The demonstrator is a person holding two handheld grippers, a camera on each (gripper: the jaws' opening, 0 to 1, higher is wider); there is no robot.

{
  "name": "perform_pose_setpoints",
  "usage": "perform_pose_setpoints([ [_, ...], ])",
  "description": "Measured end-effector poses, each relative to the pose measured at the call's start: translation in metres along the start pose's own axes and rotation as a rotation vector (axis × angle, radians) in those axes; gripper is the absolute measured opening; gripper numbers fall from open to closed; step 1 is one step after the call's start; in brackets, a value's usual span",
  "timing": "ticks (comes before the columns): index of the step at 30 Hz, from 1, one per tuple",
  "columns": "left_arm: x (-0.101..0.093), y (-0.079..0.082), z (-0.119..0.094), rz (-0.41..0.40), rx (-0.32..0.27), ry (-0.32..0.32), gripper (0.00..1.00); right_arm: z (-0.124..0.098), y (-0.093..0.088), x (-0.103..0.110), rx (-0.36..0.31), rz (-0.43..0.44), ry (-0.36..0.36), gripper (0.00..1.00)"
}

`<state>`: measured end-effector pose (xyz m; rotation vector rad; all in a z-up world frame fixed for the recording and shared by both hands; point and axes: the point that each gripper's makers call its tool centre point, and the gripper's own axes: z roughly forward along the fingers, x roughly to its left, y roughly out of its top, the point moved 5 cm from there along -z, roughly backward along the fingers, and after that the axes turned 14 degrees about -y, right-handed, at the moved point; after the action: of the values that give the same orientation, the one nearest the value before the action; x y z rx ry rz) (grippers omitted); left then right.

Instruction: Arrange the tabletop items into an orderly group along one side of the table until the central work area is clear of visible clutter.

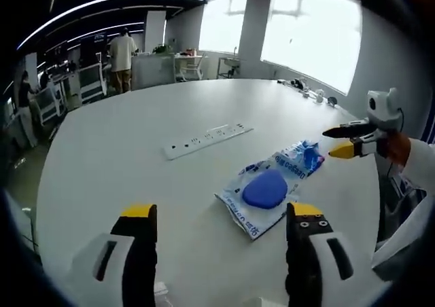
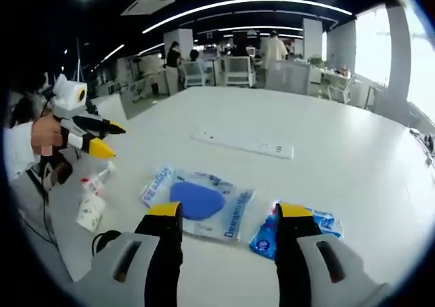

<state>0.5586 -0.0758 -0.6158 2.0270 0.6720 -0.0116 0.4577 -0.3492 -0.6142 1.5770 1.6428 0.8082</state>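
The bag [image 1: 262, 195] is a flat clear plastic packet with blue print along its edges and a rounded blue pad [image 1: 265, 188] inside. It lies on the table just ahead of the left gripper [image 1: 221, 215], nearer its right jaw. In the right gripper view the bag [image 2: 198, 203] sits just ahead of the right gripper [image 2: 230, 210], by its left jaw. A smaller blue-and-white packet [image 1: 297, 157] touches the bag's far end; in the right gripper view it [image 2: 293, 229] lies beside the right jaw.

Both grippers stand wide open with nothing between the jaws.

A white power strip [image 1: 207, 140] lies further ahead, apart from the bag. Left of the right gripper lie a small tube [image 2: 95, 181] and a wrapper [image 2: 90, 210].

The table [image 1: 136, 117] is wide, white and round-edged. Beyond it is an open office with bright windows [image 1: 309, 32], desks, ceiling light strips and a person [image 1: 123, 59] standing at the back.
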Motion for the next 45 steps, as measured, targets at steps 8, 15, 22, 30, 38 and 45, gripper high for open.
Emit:
perform_pose_setpoints([
  [8,-0.01,0.002,-0.025,0.029,-0.017,0.007,0.82,-0.014,0.003,0.004,-0.013,0.022,0.019,0.58],
  [15,-0.017,-0.002,-0.045,0.041,-0.025,0.014,0.84,-0.025,0.0,0.016,-0.006,0.017,0.043,0.63],
  [22,-0.028,-0.011,-0.061,0.043,-0.028,0.013,0.85,-0.034,-0.006,0.032,0.009,0.003,0.073,0.63],
  [30,-0.039,-0.03,-0.079,0.028,-0.023,0.023,0.85,-0.041,-0.013,0.052,0.024,-0.015,0.11,0.62],
  [38,-0.048,-0.044,-0.096,0.014,-0.029,0.034,0.85,-0.047,-0.02,0.069,0.044,-0.035,0.141,0.62],
  [45,-0.057,-0.058,-0.107,-0.005,-0.036,0.042,0.84,-0.05,-0.033,0.088,0.076,-0.059,0.176,0.62],
])
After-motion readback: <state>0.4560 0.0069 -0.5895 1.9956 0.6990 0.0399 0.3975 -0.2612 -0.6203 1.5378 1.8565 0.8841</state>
